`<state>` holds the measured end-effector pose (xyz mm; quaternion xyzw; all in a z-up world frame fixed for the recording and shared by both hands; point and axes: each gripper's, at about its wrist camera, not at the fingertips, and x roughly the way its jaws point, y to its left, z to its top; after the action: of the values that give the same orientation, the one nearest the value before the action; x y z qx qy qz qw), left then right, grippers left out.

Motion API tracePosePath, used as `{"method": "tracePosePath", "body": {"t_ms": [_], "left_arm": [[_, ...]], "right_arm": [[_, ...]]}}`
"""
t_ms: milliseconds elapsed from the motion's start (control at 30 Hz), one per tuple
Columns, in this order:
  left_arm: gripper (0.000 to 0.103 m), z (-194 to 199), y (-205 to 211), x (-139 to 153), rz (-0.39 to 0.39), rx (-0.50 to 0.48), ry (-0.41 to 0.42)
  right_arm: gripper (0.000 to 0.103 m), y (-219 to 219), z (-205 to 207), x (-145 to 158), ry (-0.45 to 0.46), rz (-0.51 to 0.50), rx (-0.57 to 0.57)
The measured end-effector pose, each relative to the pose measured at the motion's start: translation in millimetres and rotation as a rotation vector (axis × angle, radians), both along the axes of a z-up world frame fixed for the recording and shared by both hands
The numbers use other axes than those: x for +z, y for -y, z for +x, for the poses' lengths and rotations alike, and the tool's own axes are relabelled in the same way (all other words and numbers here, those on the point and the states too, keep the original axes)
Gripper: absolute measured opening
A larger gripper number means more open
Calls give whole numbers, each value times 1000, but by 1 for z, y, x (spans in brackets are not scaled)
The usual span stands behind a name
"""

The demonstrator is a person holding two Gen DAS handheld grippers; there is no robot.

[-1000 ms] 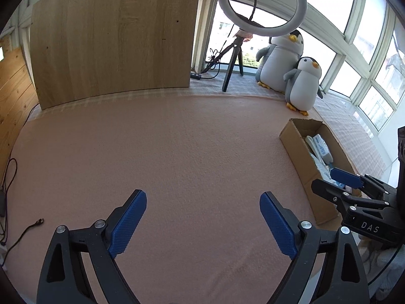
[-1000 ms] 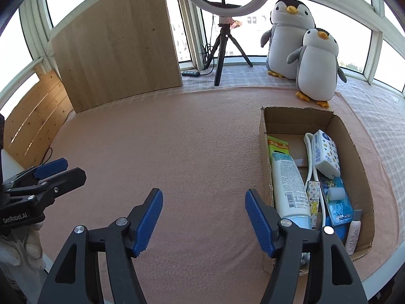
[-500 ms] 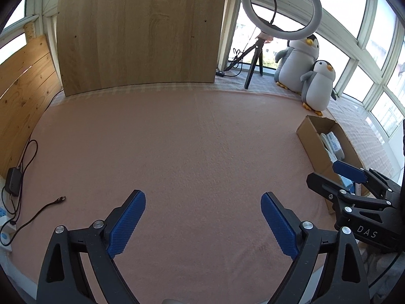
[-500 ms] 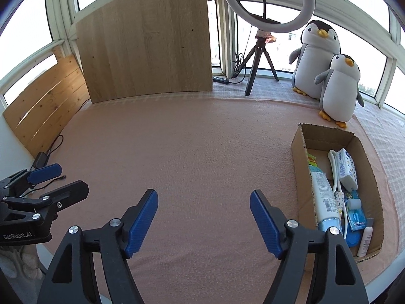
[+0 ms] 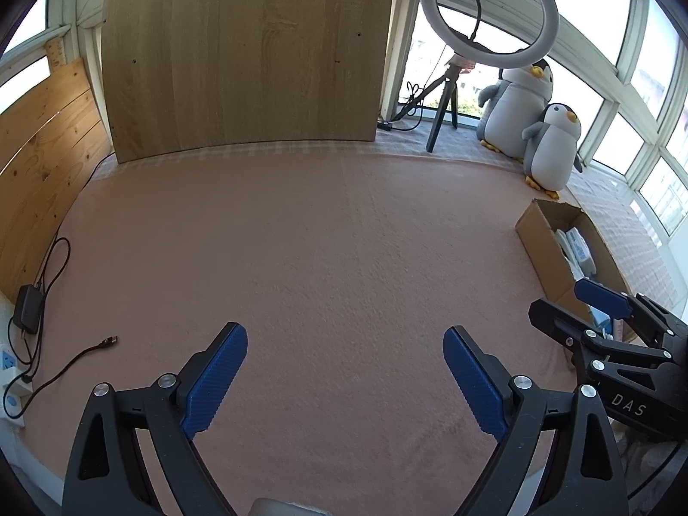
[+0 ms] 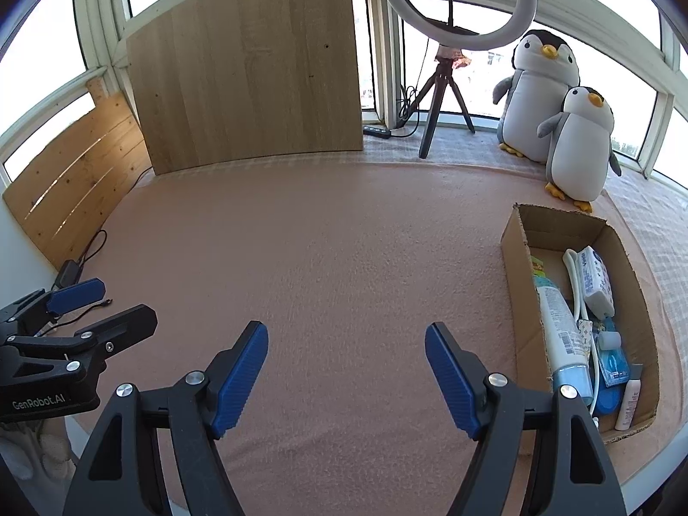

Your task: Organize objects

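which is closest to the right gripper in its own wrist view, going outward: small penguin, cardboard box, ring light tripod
1. cardboard box, just right of the right gripper, on the pink mat.
2. small penguin, behind the box's far end, right.
3. ring light tripod, farthest back, by the windows, centre.

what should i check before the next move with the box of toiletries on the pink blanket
1. Left gripper open and holding nothing: ok.
2. Right gripper open and holding nothing: ok.
3. Cardboard box upright with its top open, reachable from above: ok.
4. Items lie inside the box, such as the white tube and tissue pack: ok.
5. Pink blanket bare of loose items between the grippers and the box: ok.
6. Charger cable on the left edge lies apart from both grippers: ok.
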<state>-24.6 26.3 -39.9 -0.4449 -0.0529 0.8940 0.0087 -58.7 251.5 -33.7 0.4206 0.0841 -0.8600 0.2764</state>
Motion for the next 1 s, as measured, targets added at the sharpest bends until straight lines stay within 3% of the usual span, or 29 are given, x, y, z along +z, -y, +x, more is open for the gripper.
{"method": "tracePosePath", "body": {"t_ms": [1000], "left_arm": [[97,-1,13,-11,0,36,30]], "right_arm": [[72,3,-1,-7,20,4,-27]]}}
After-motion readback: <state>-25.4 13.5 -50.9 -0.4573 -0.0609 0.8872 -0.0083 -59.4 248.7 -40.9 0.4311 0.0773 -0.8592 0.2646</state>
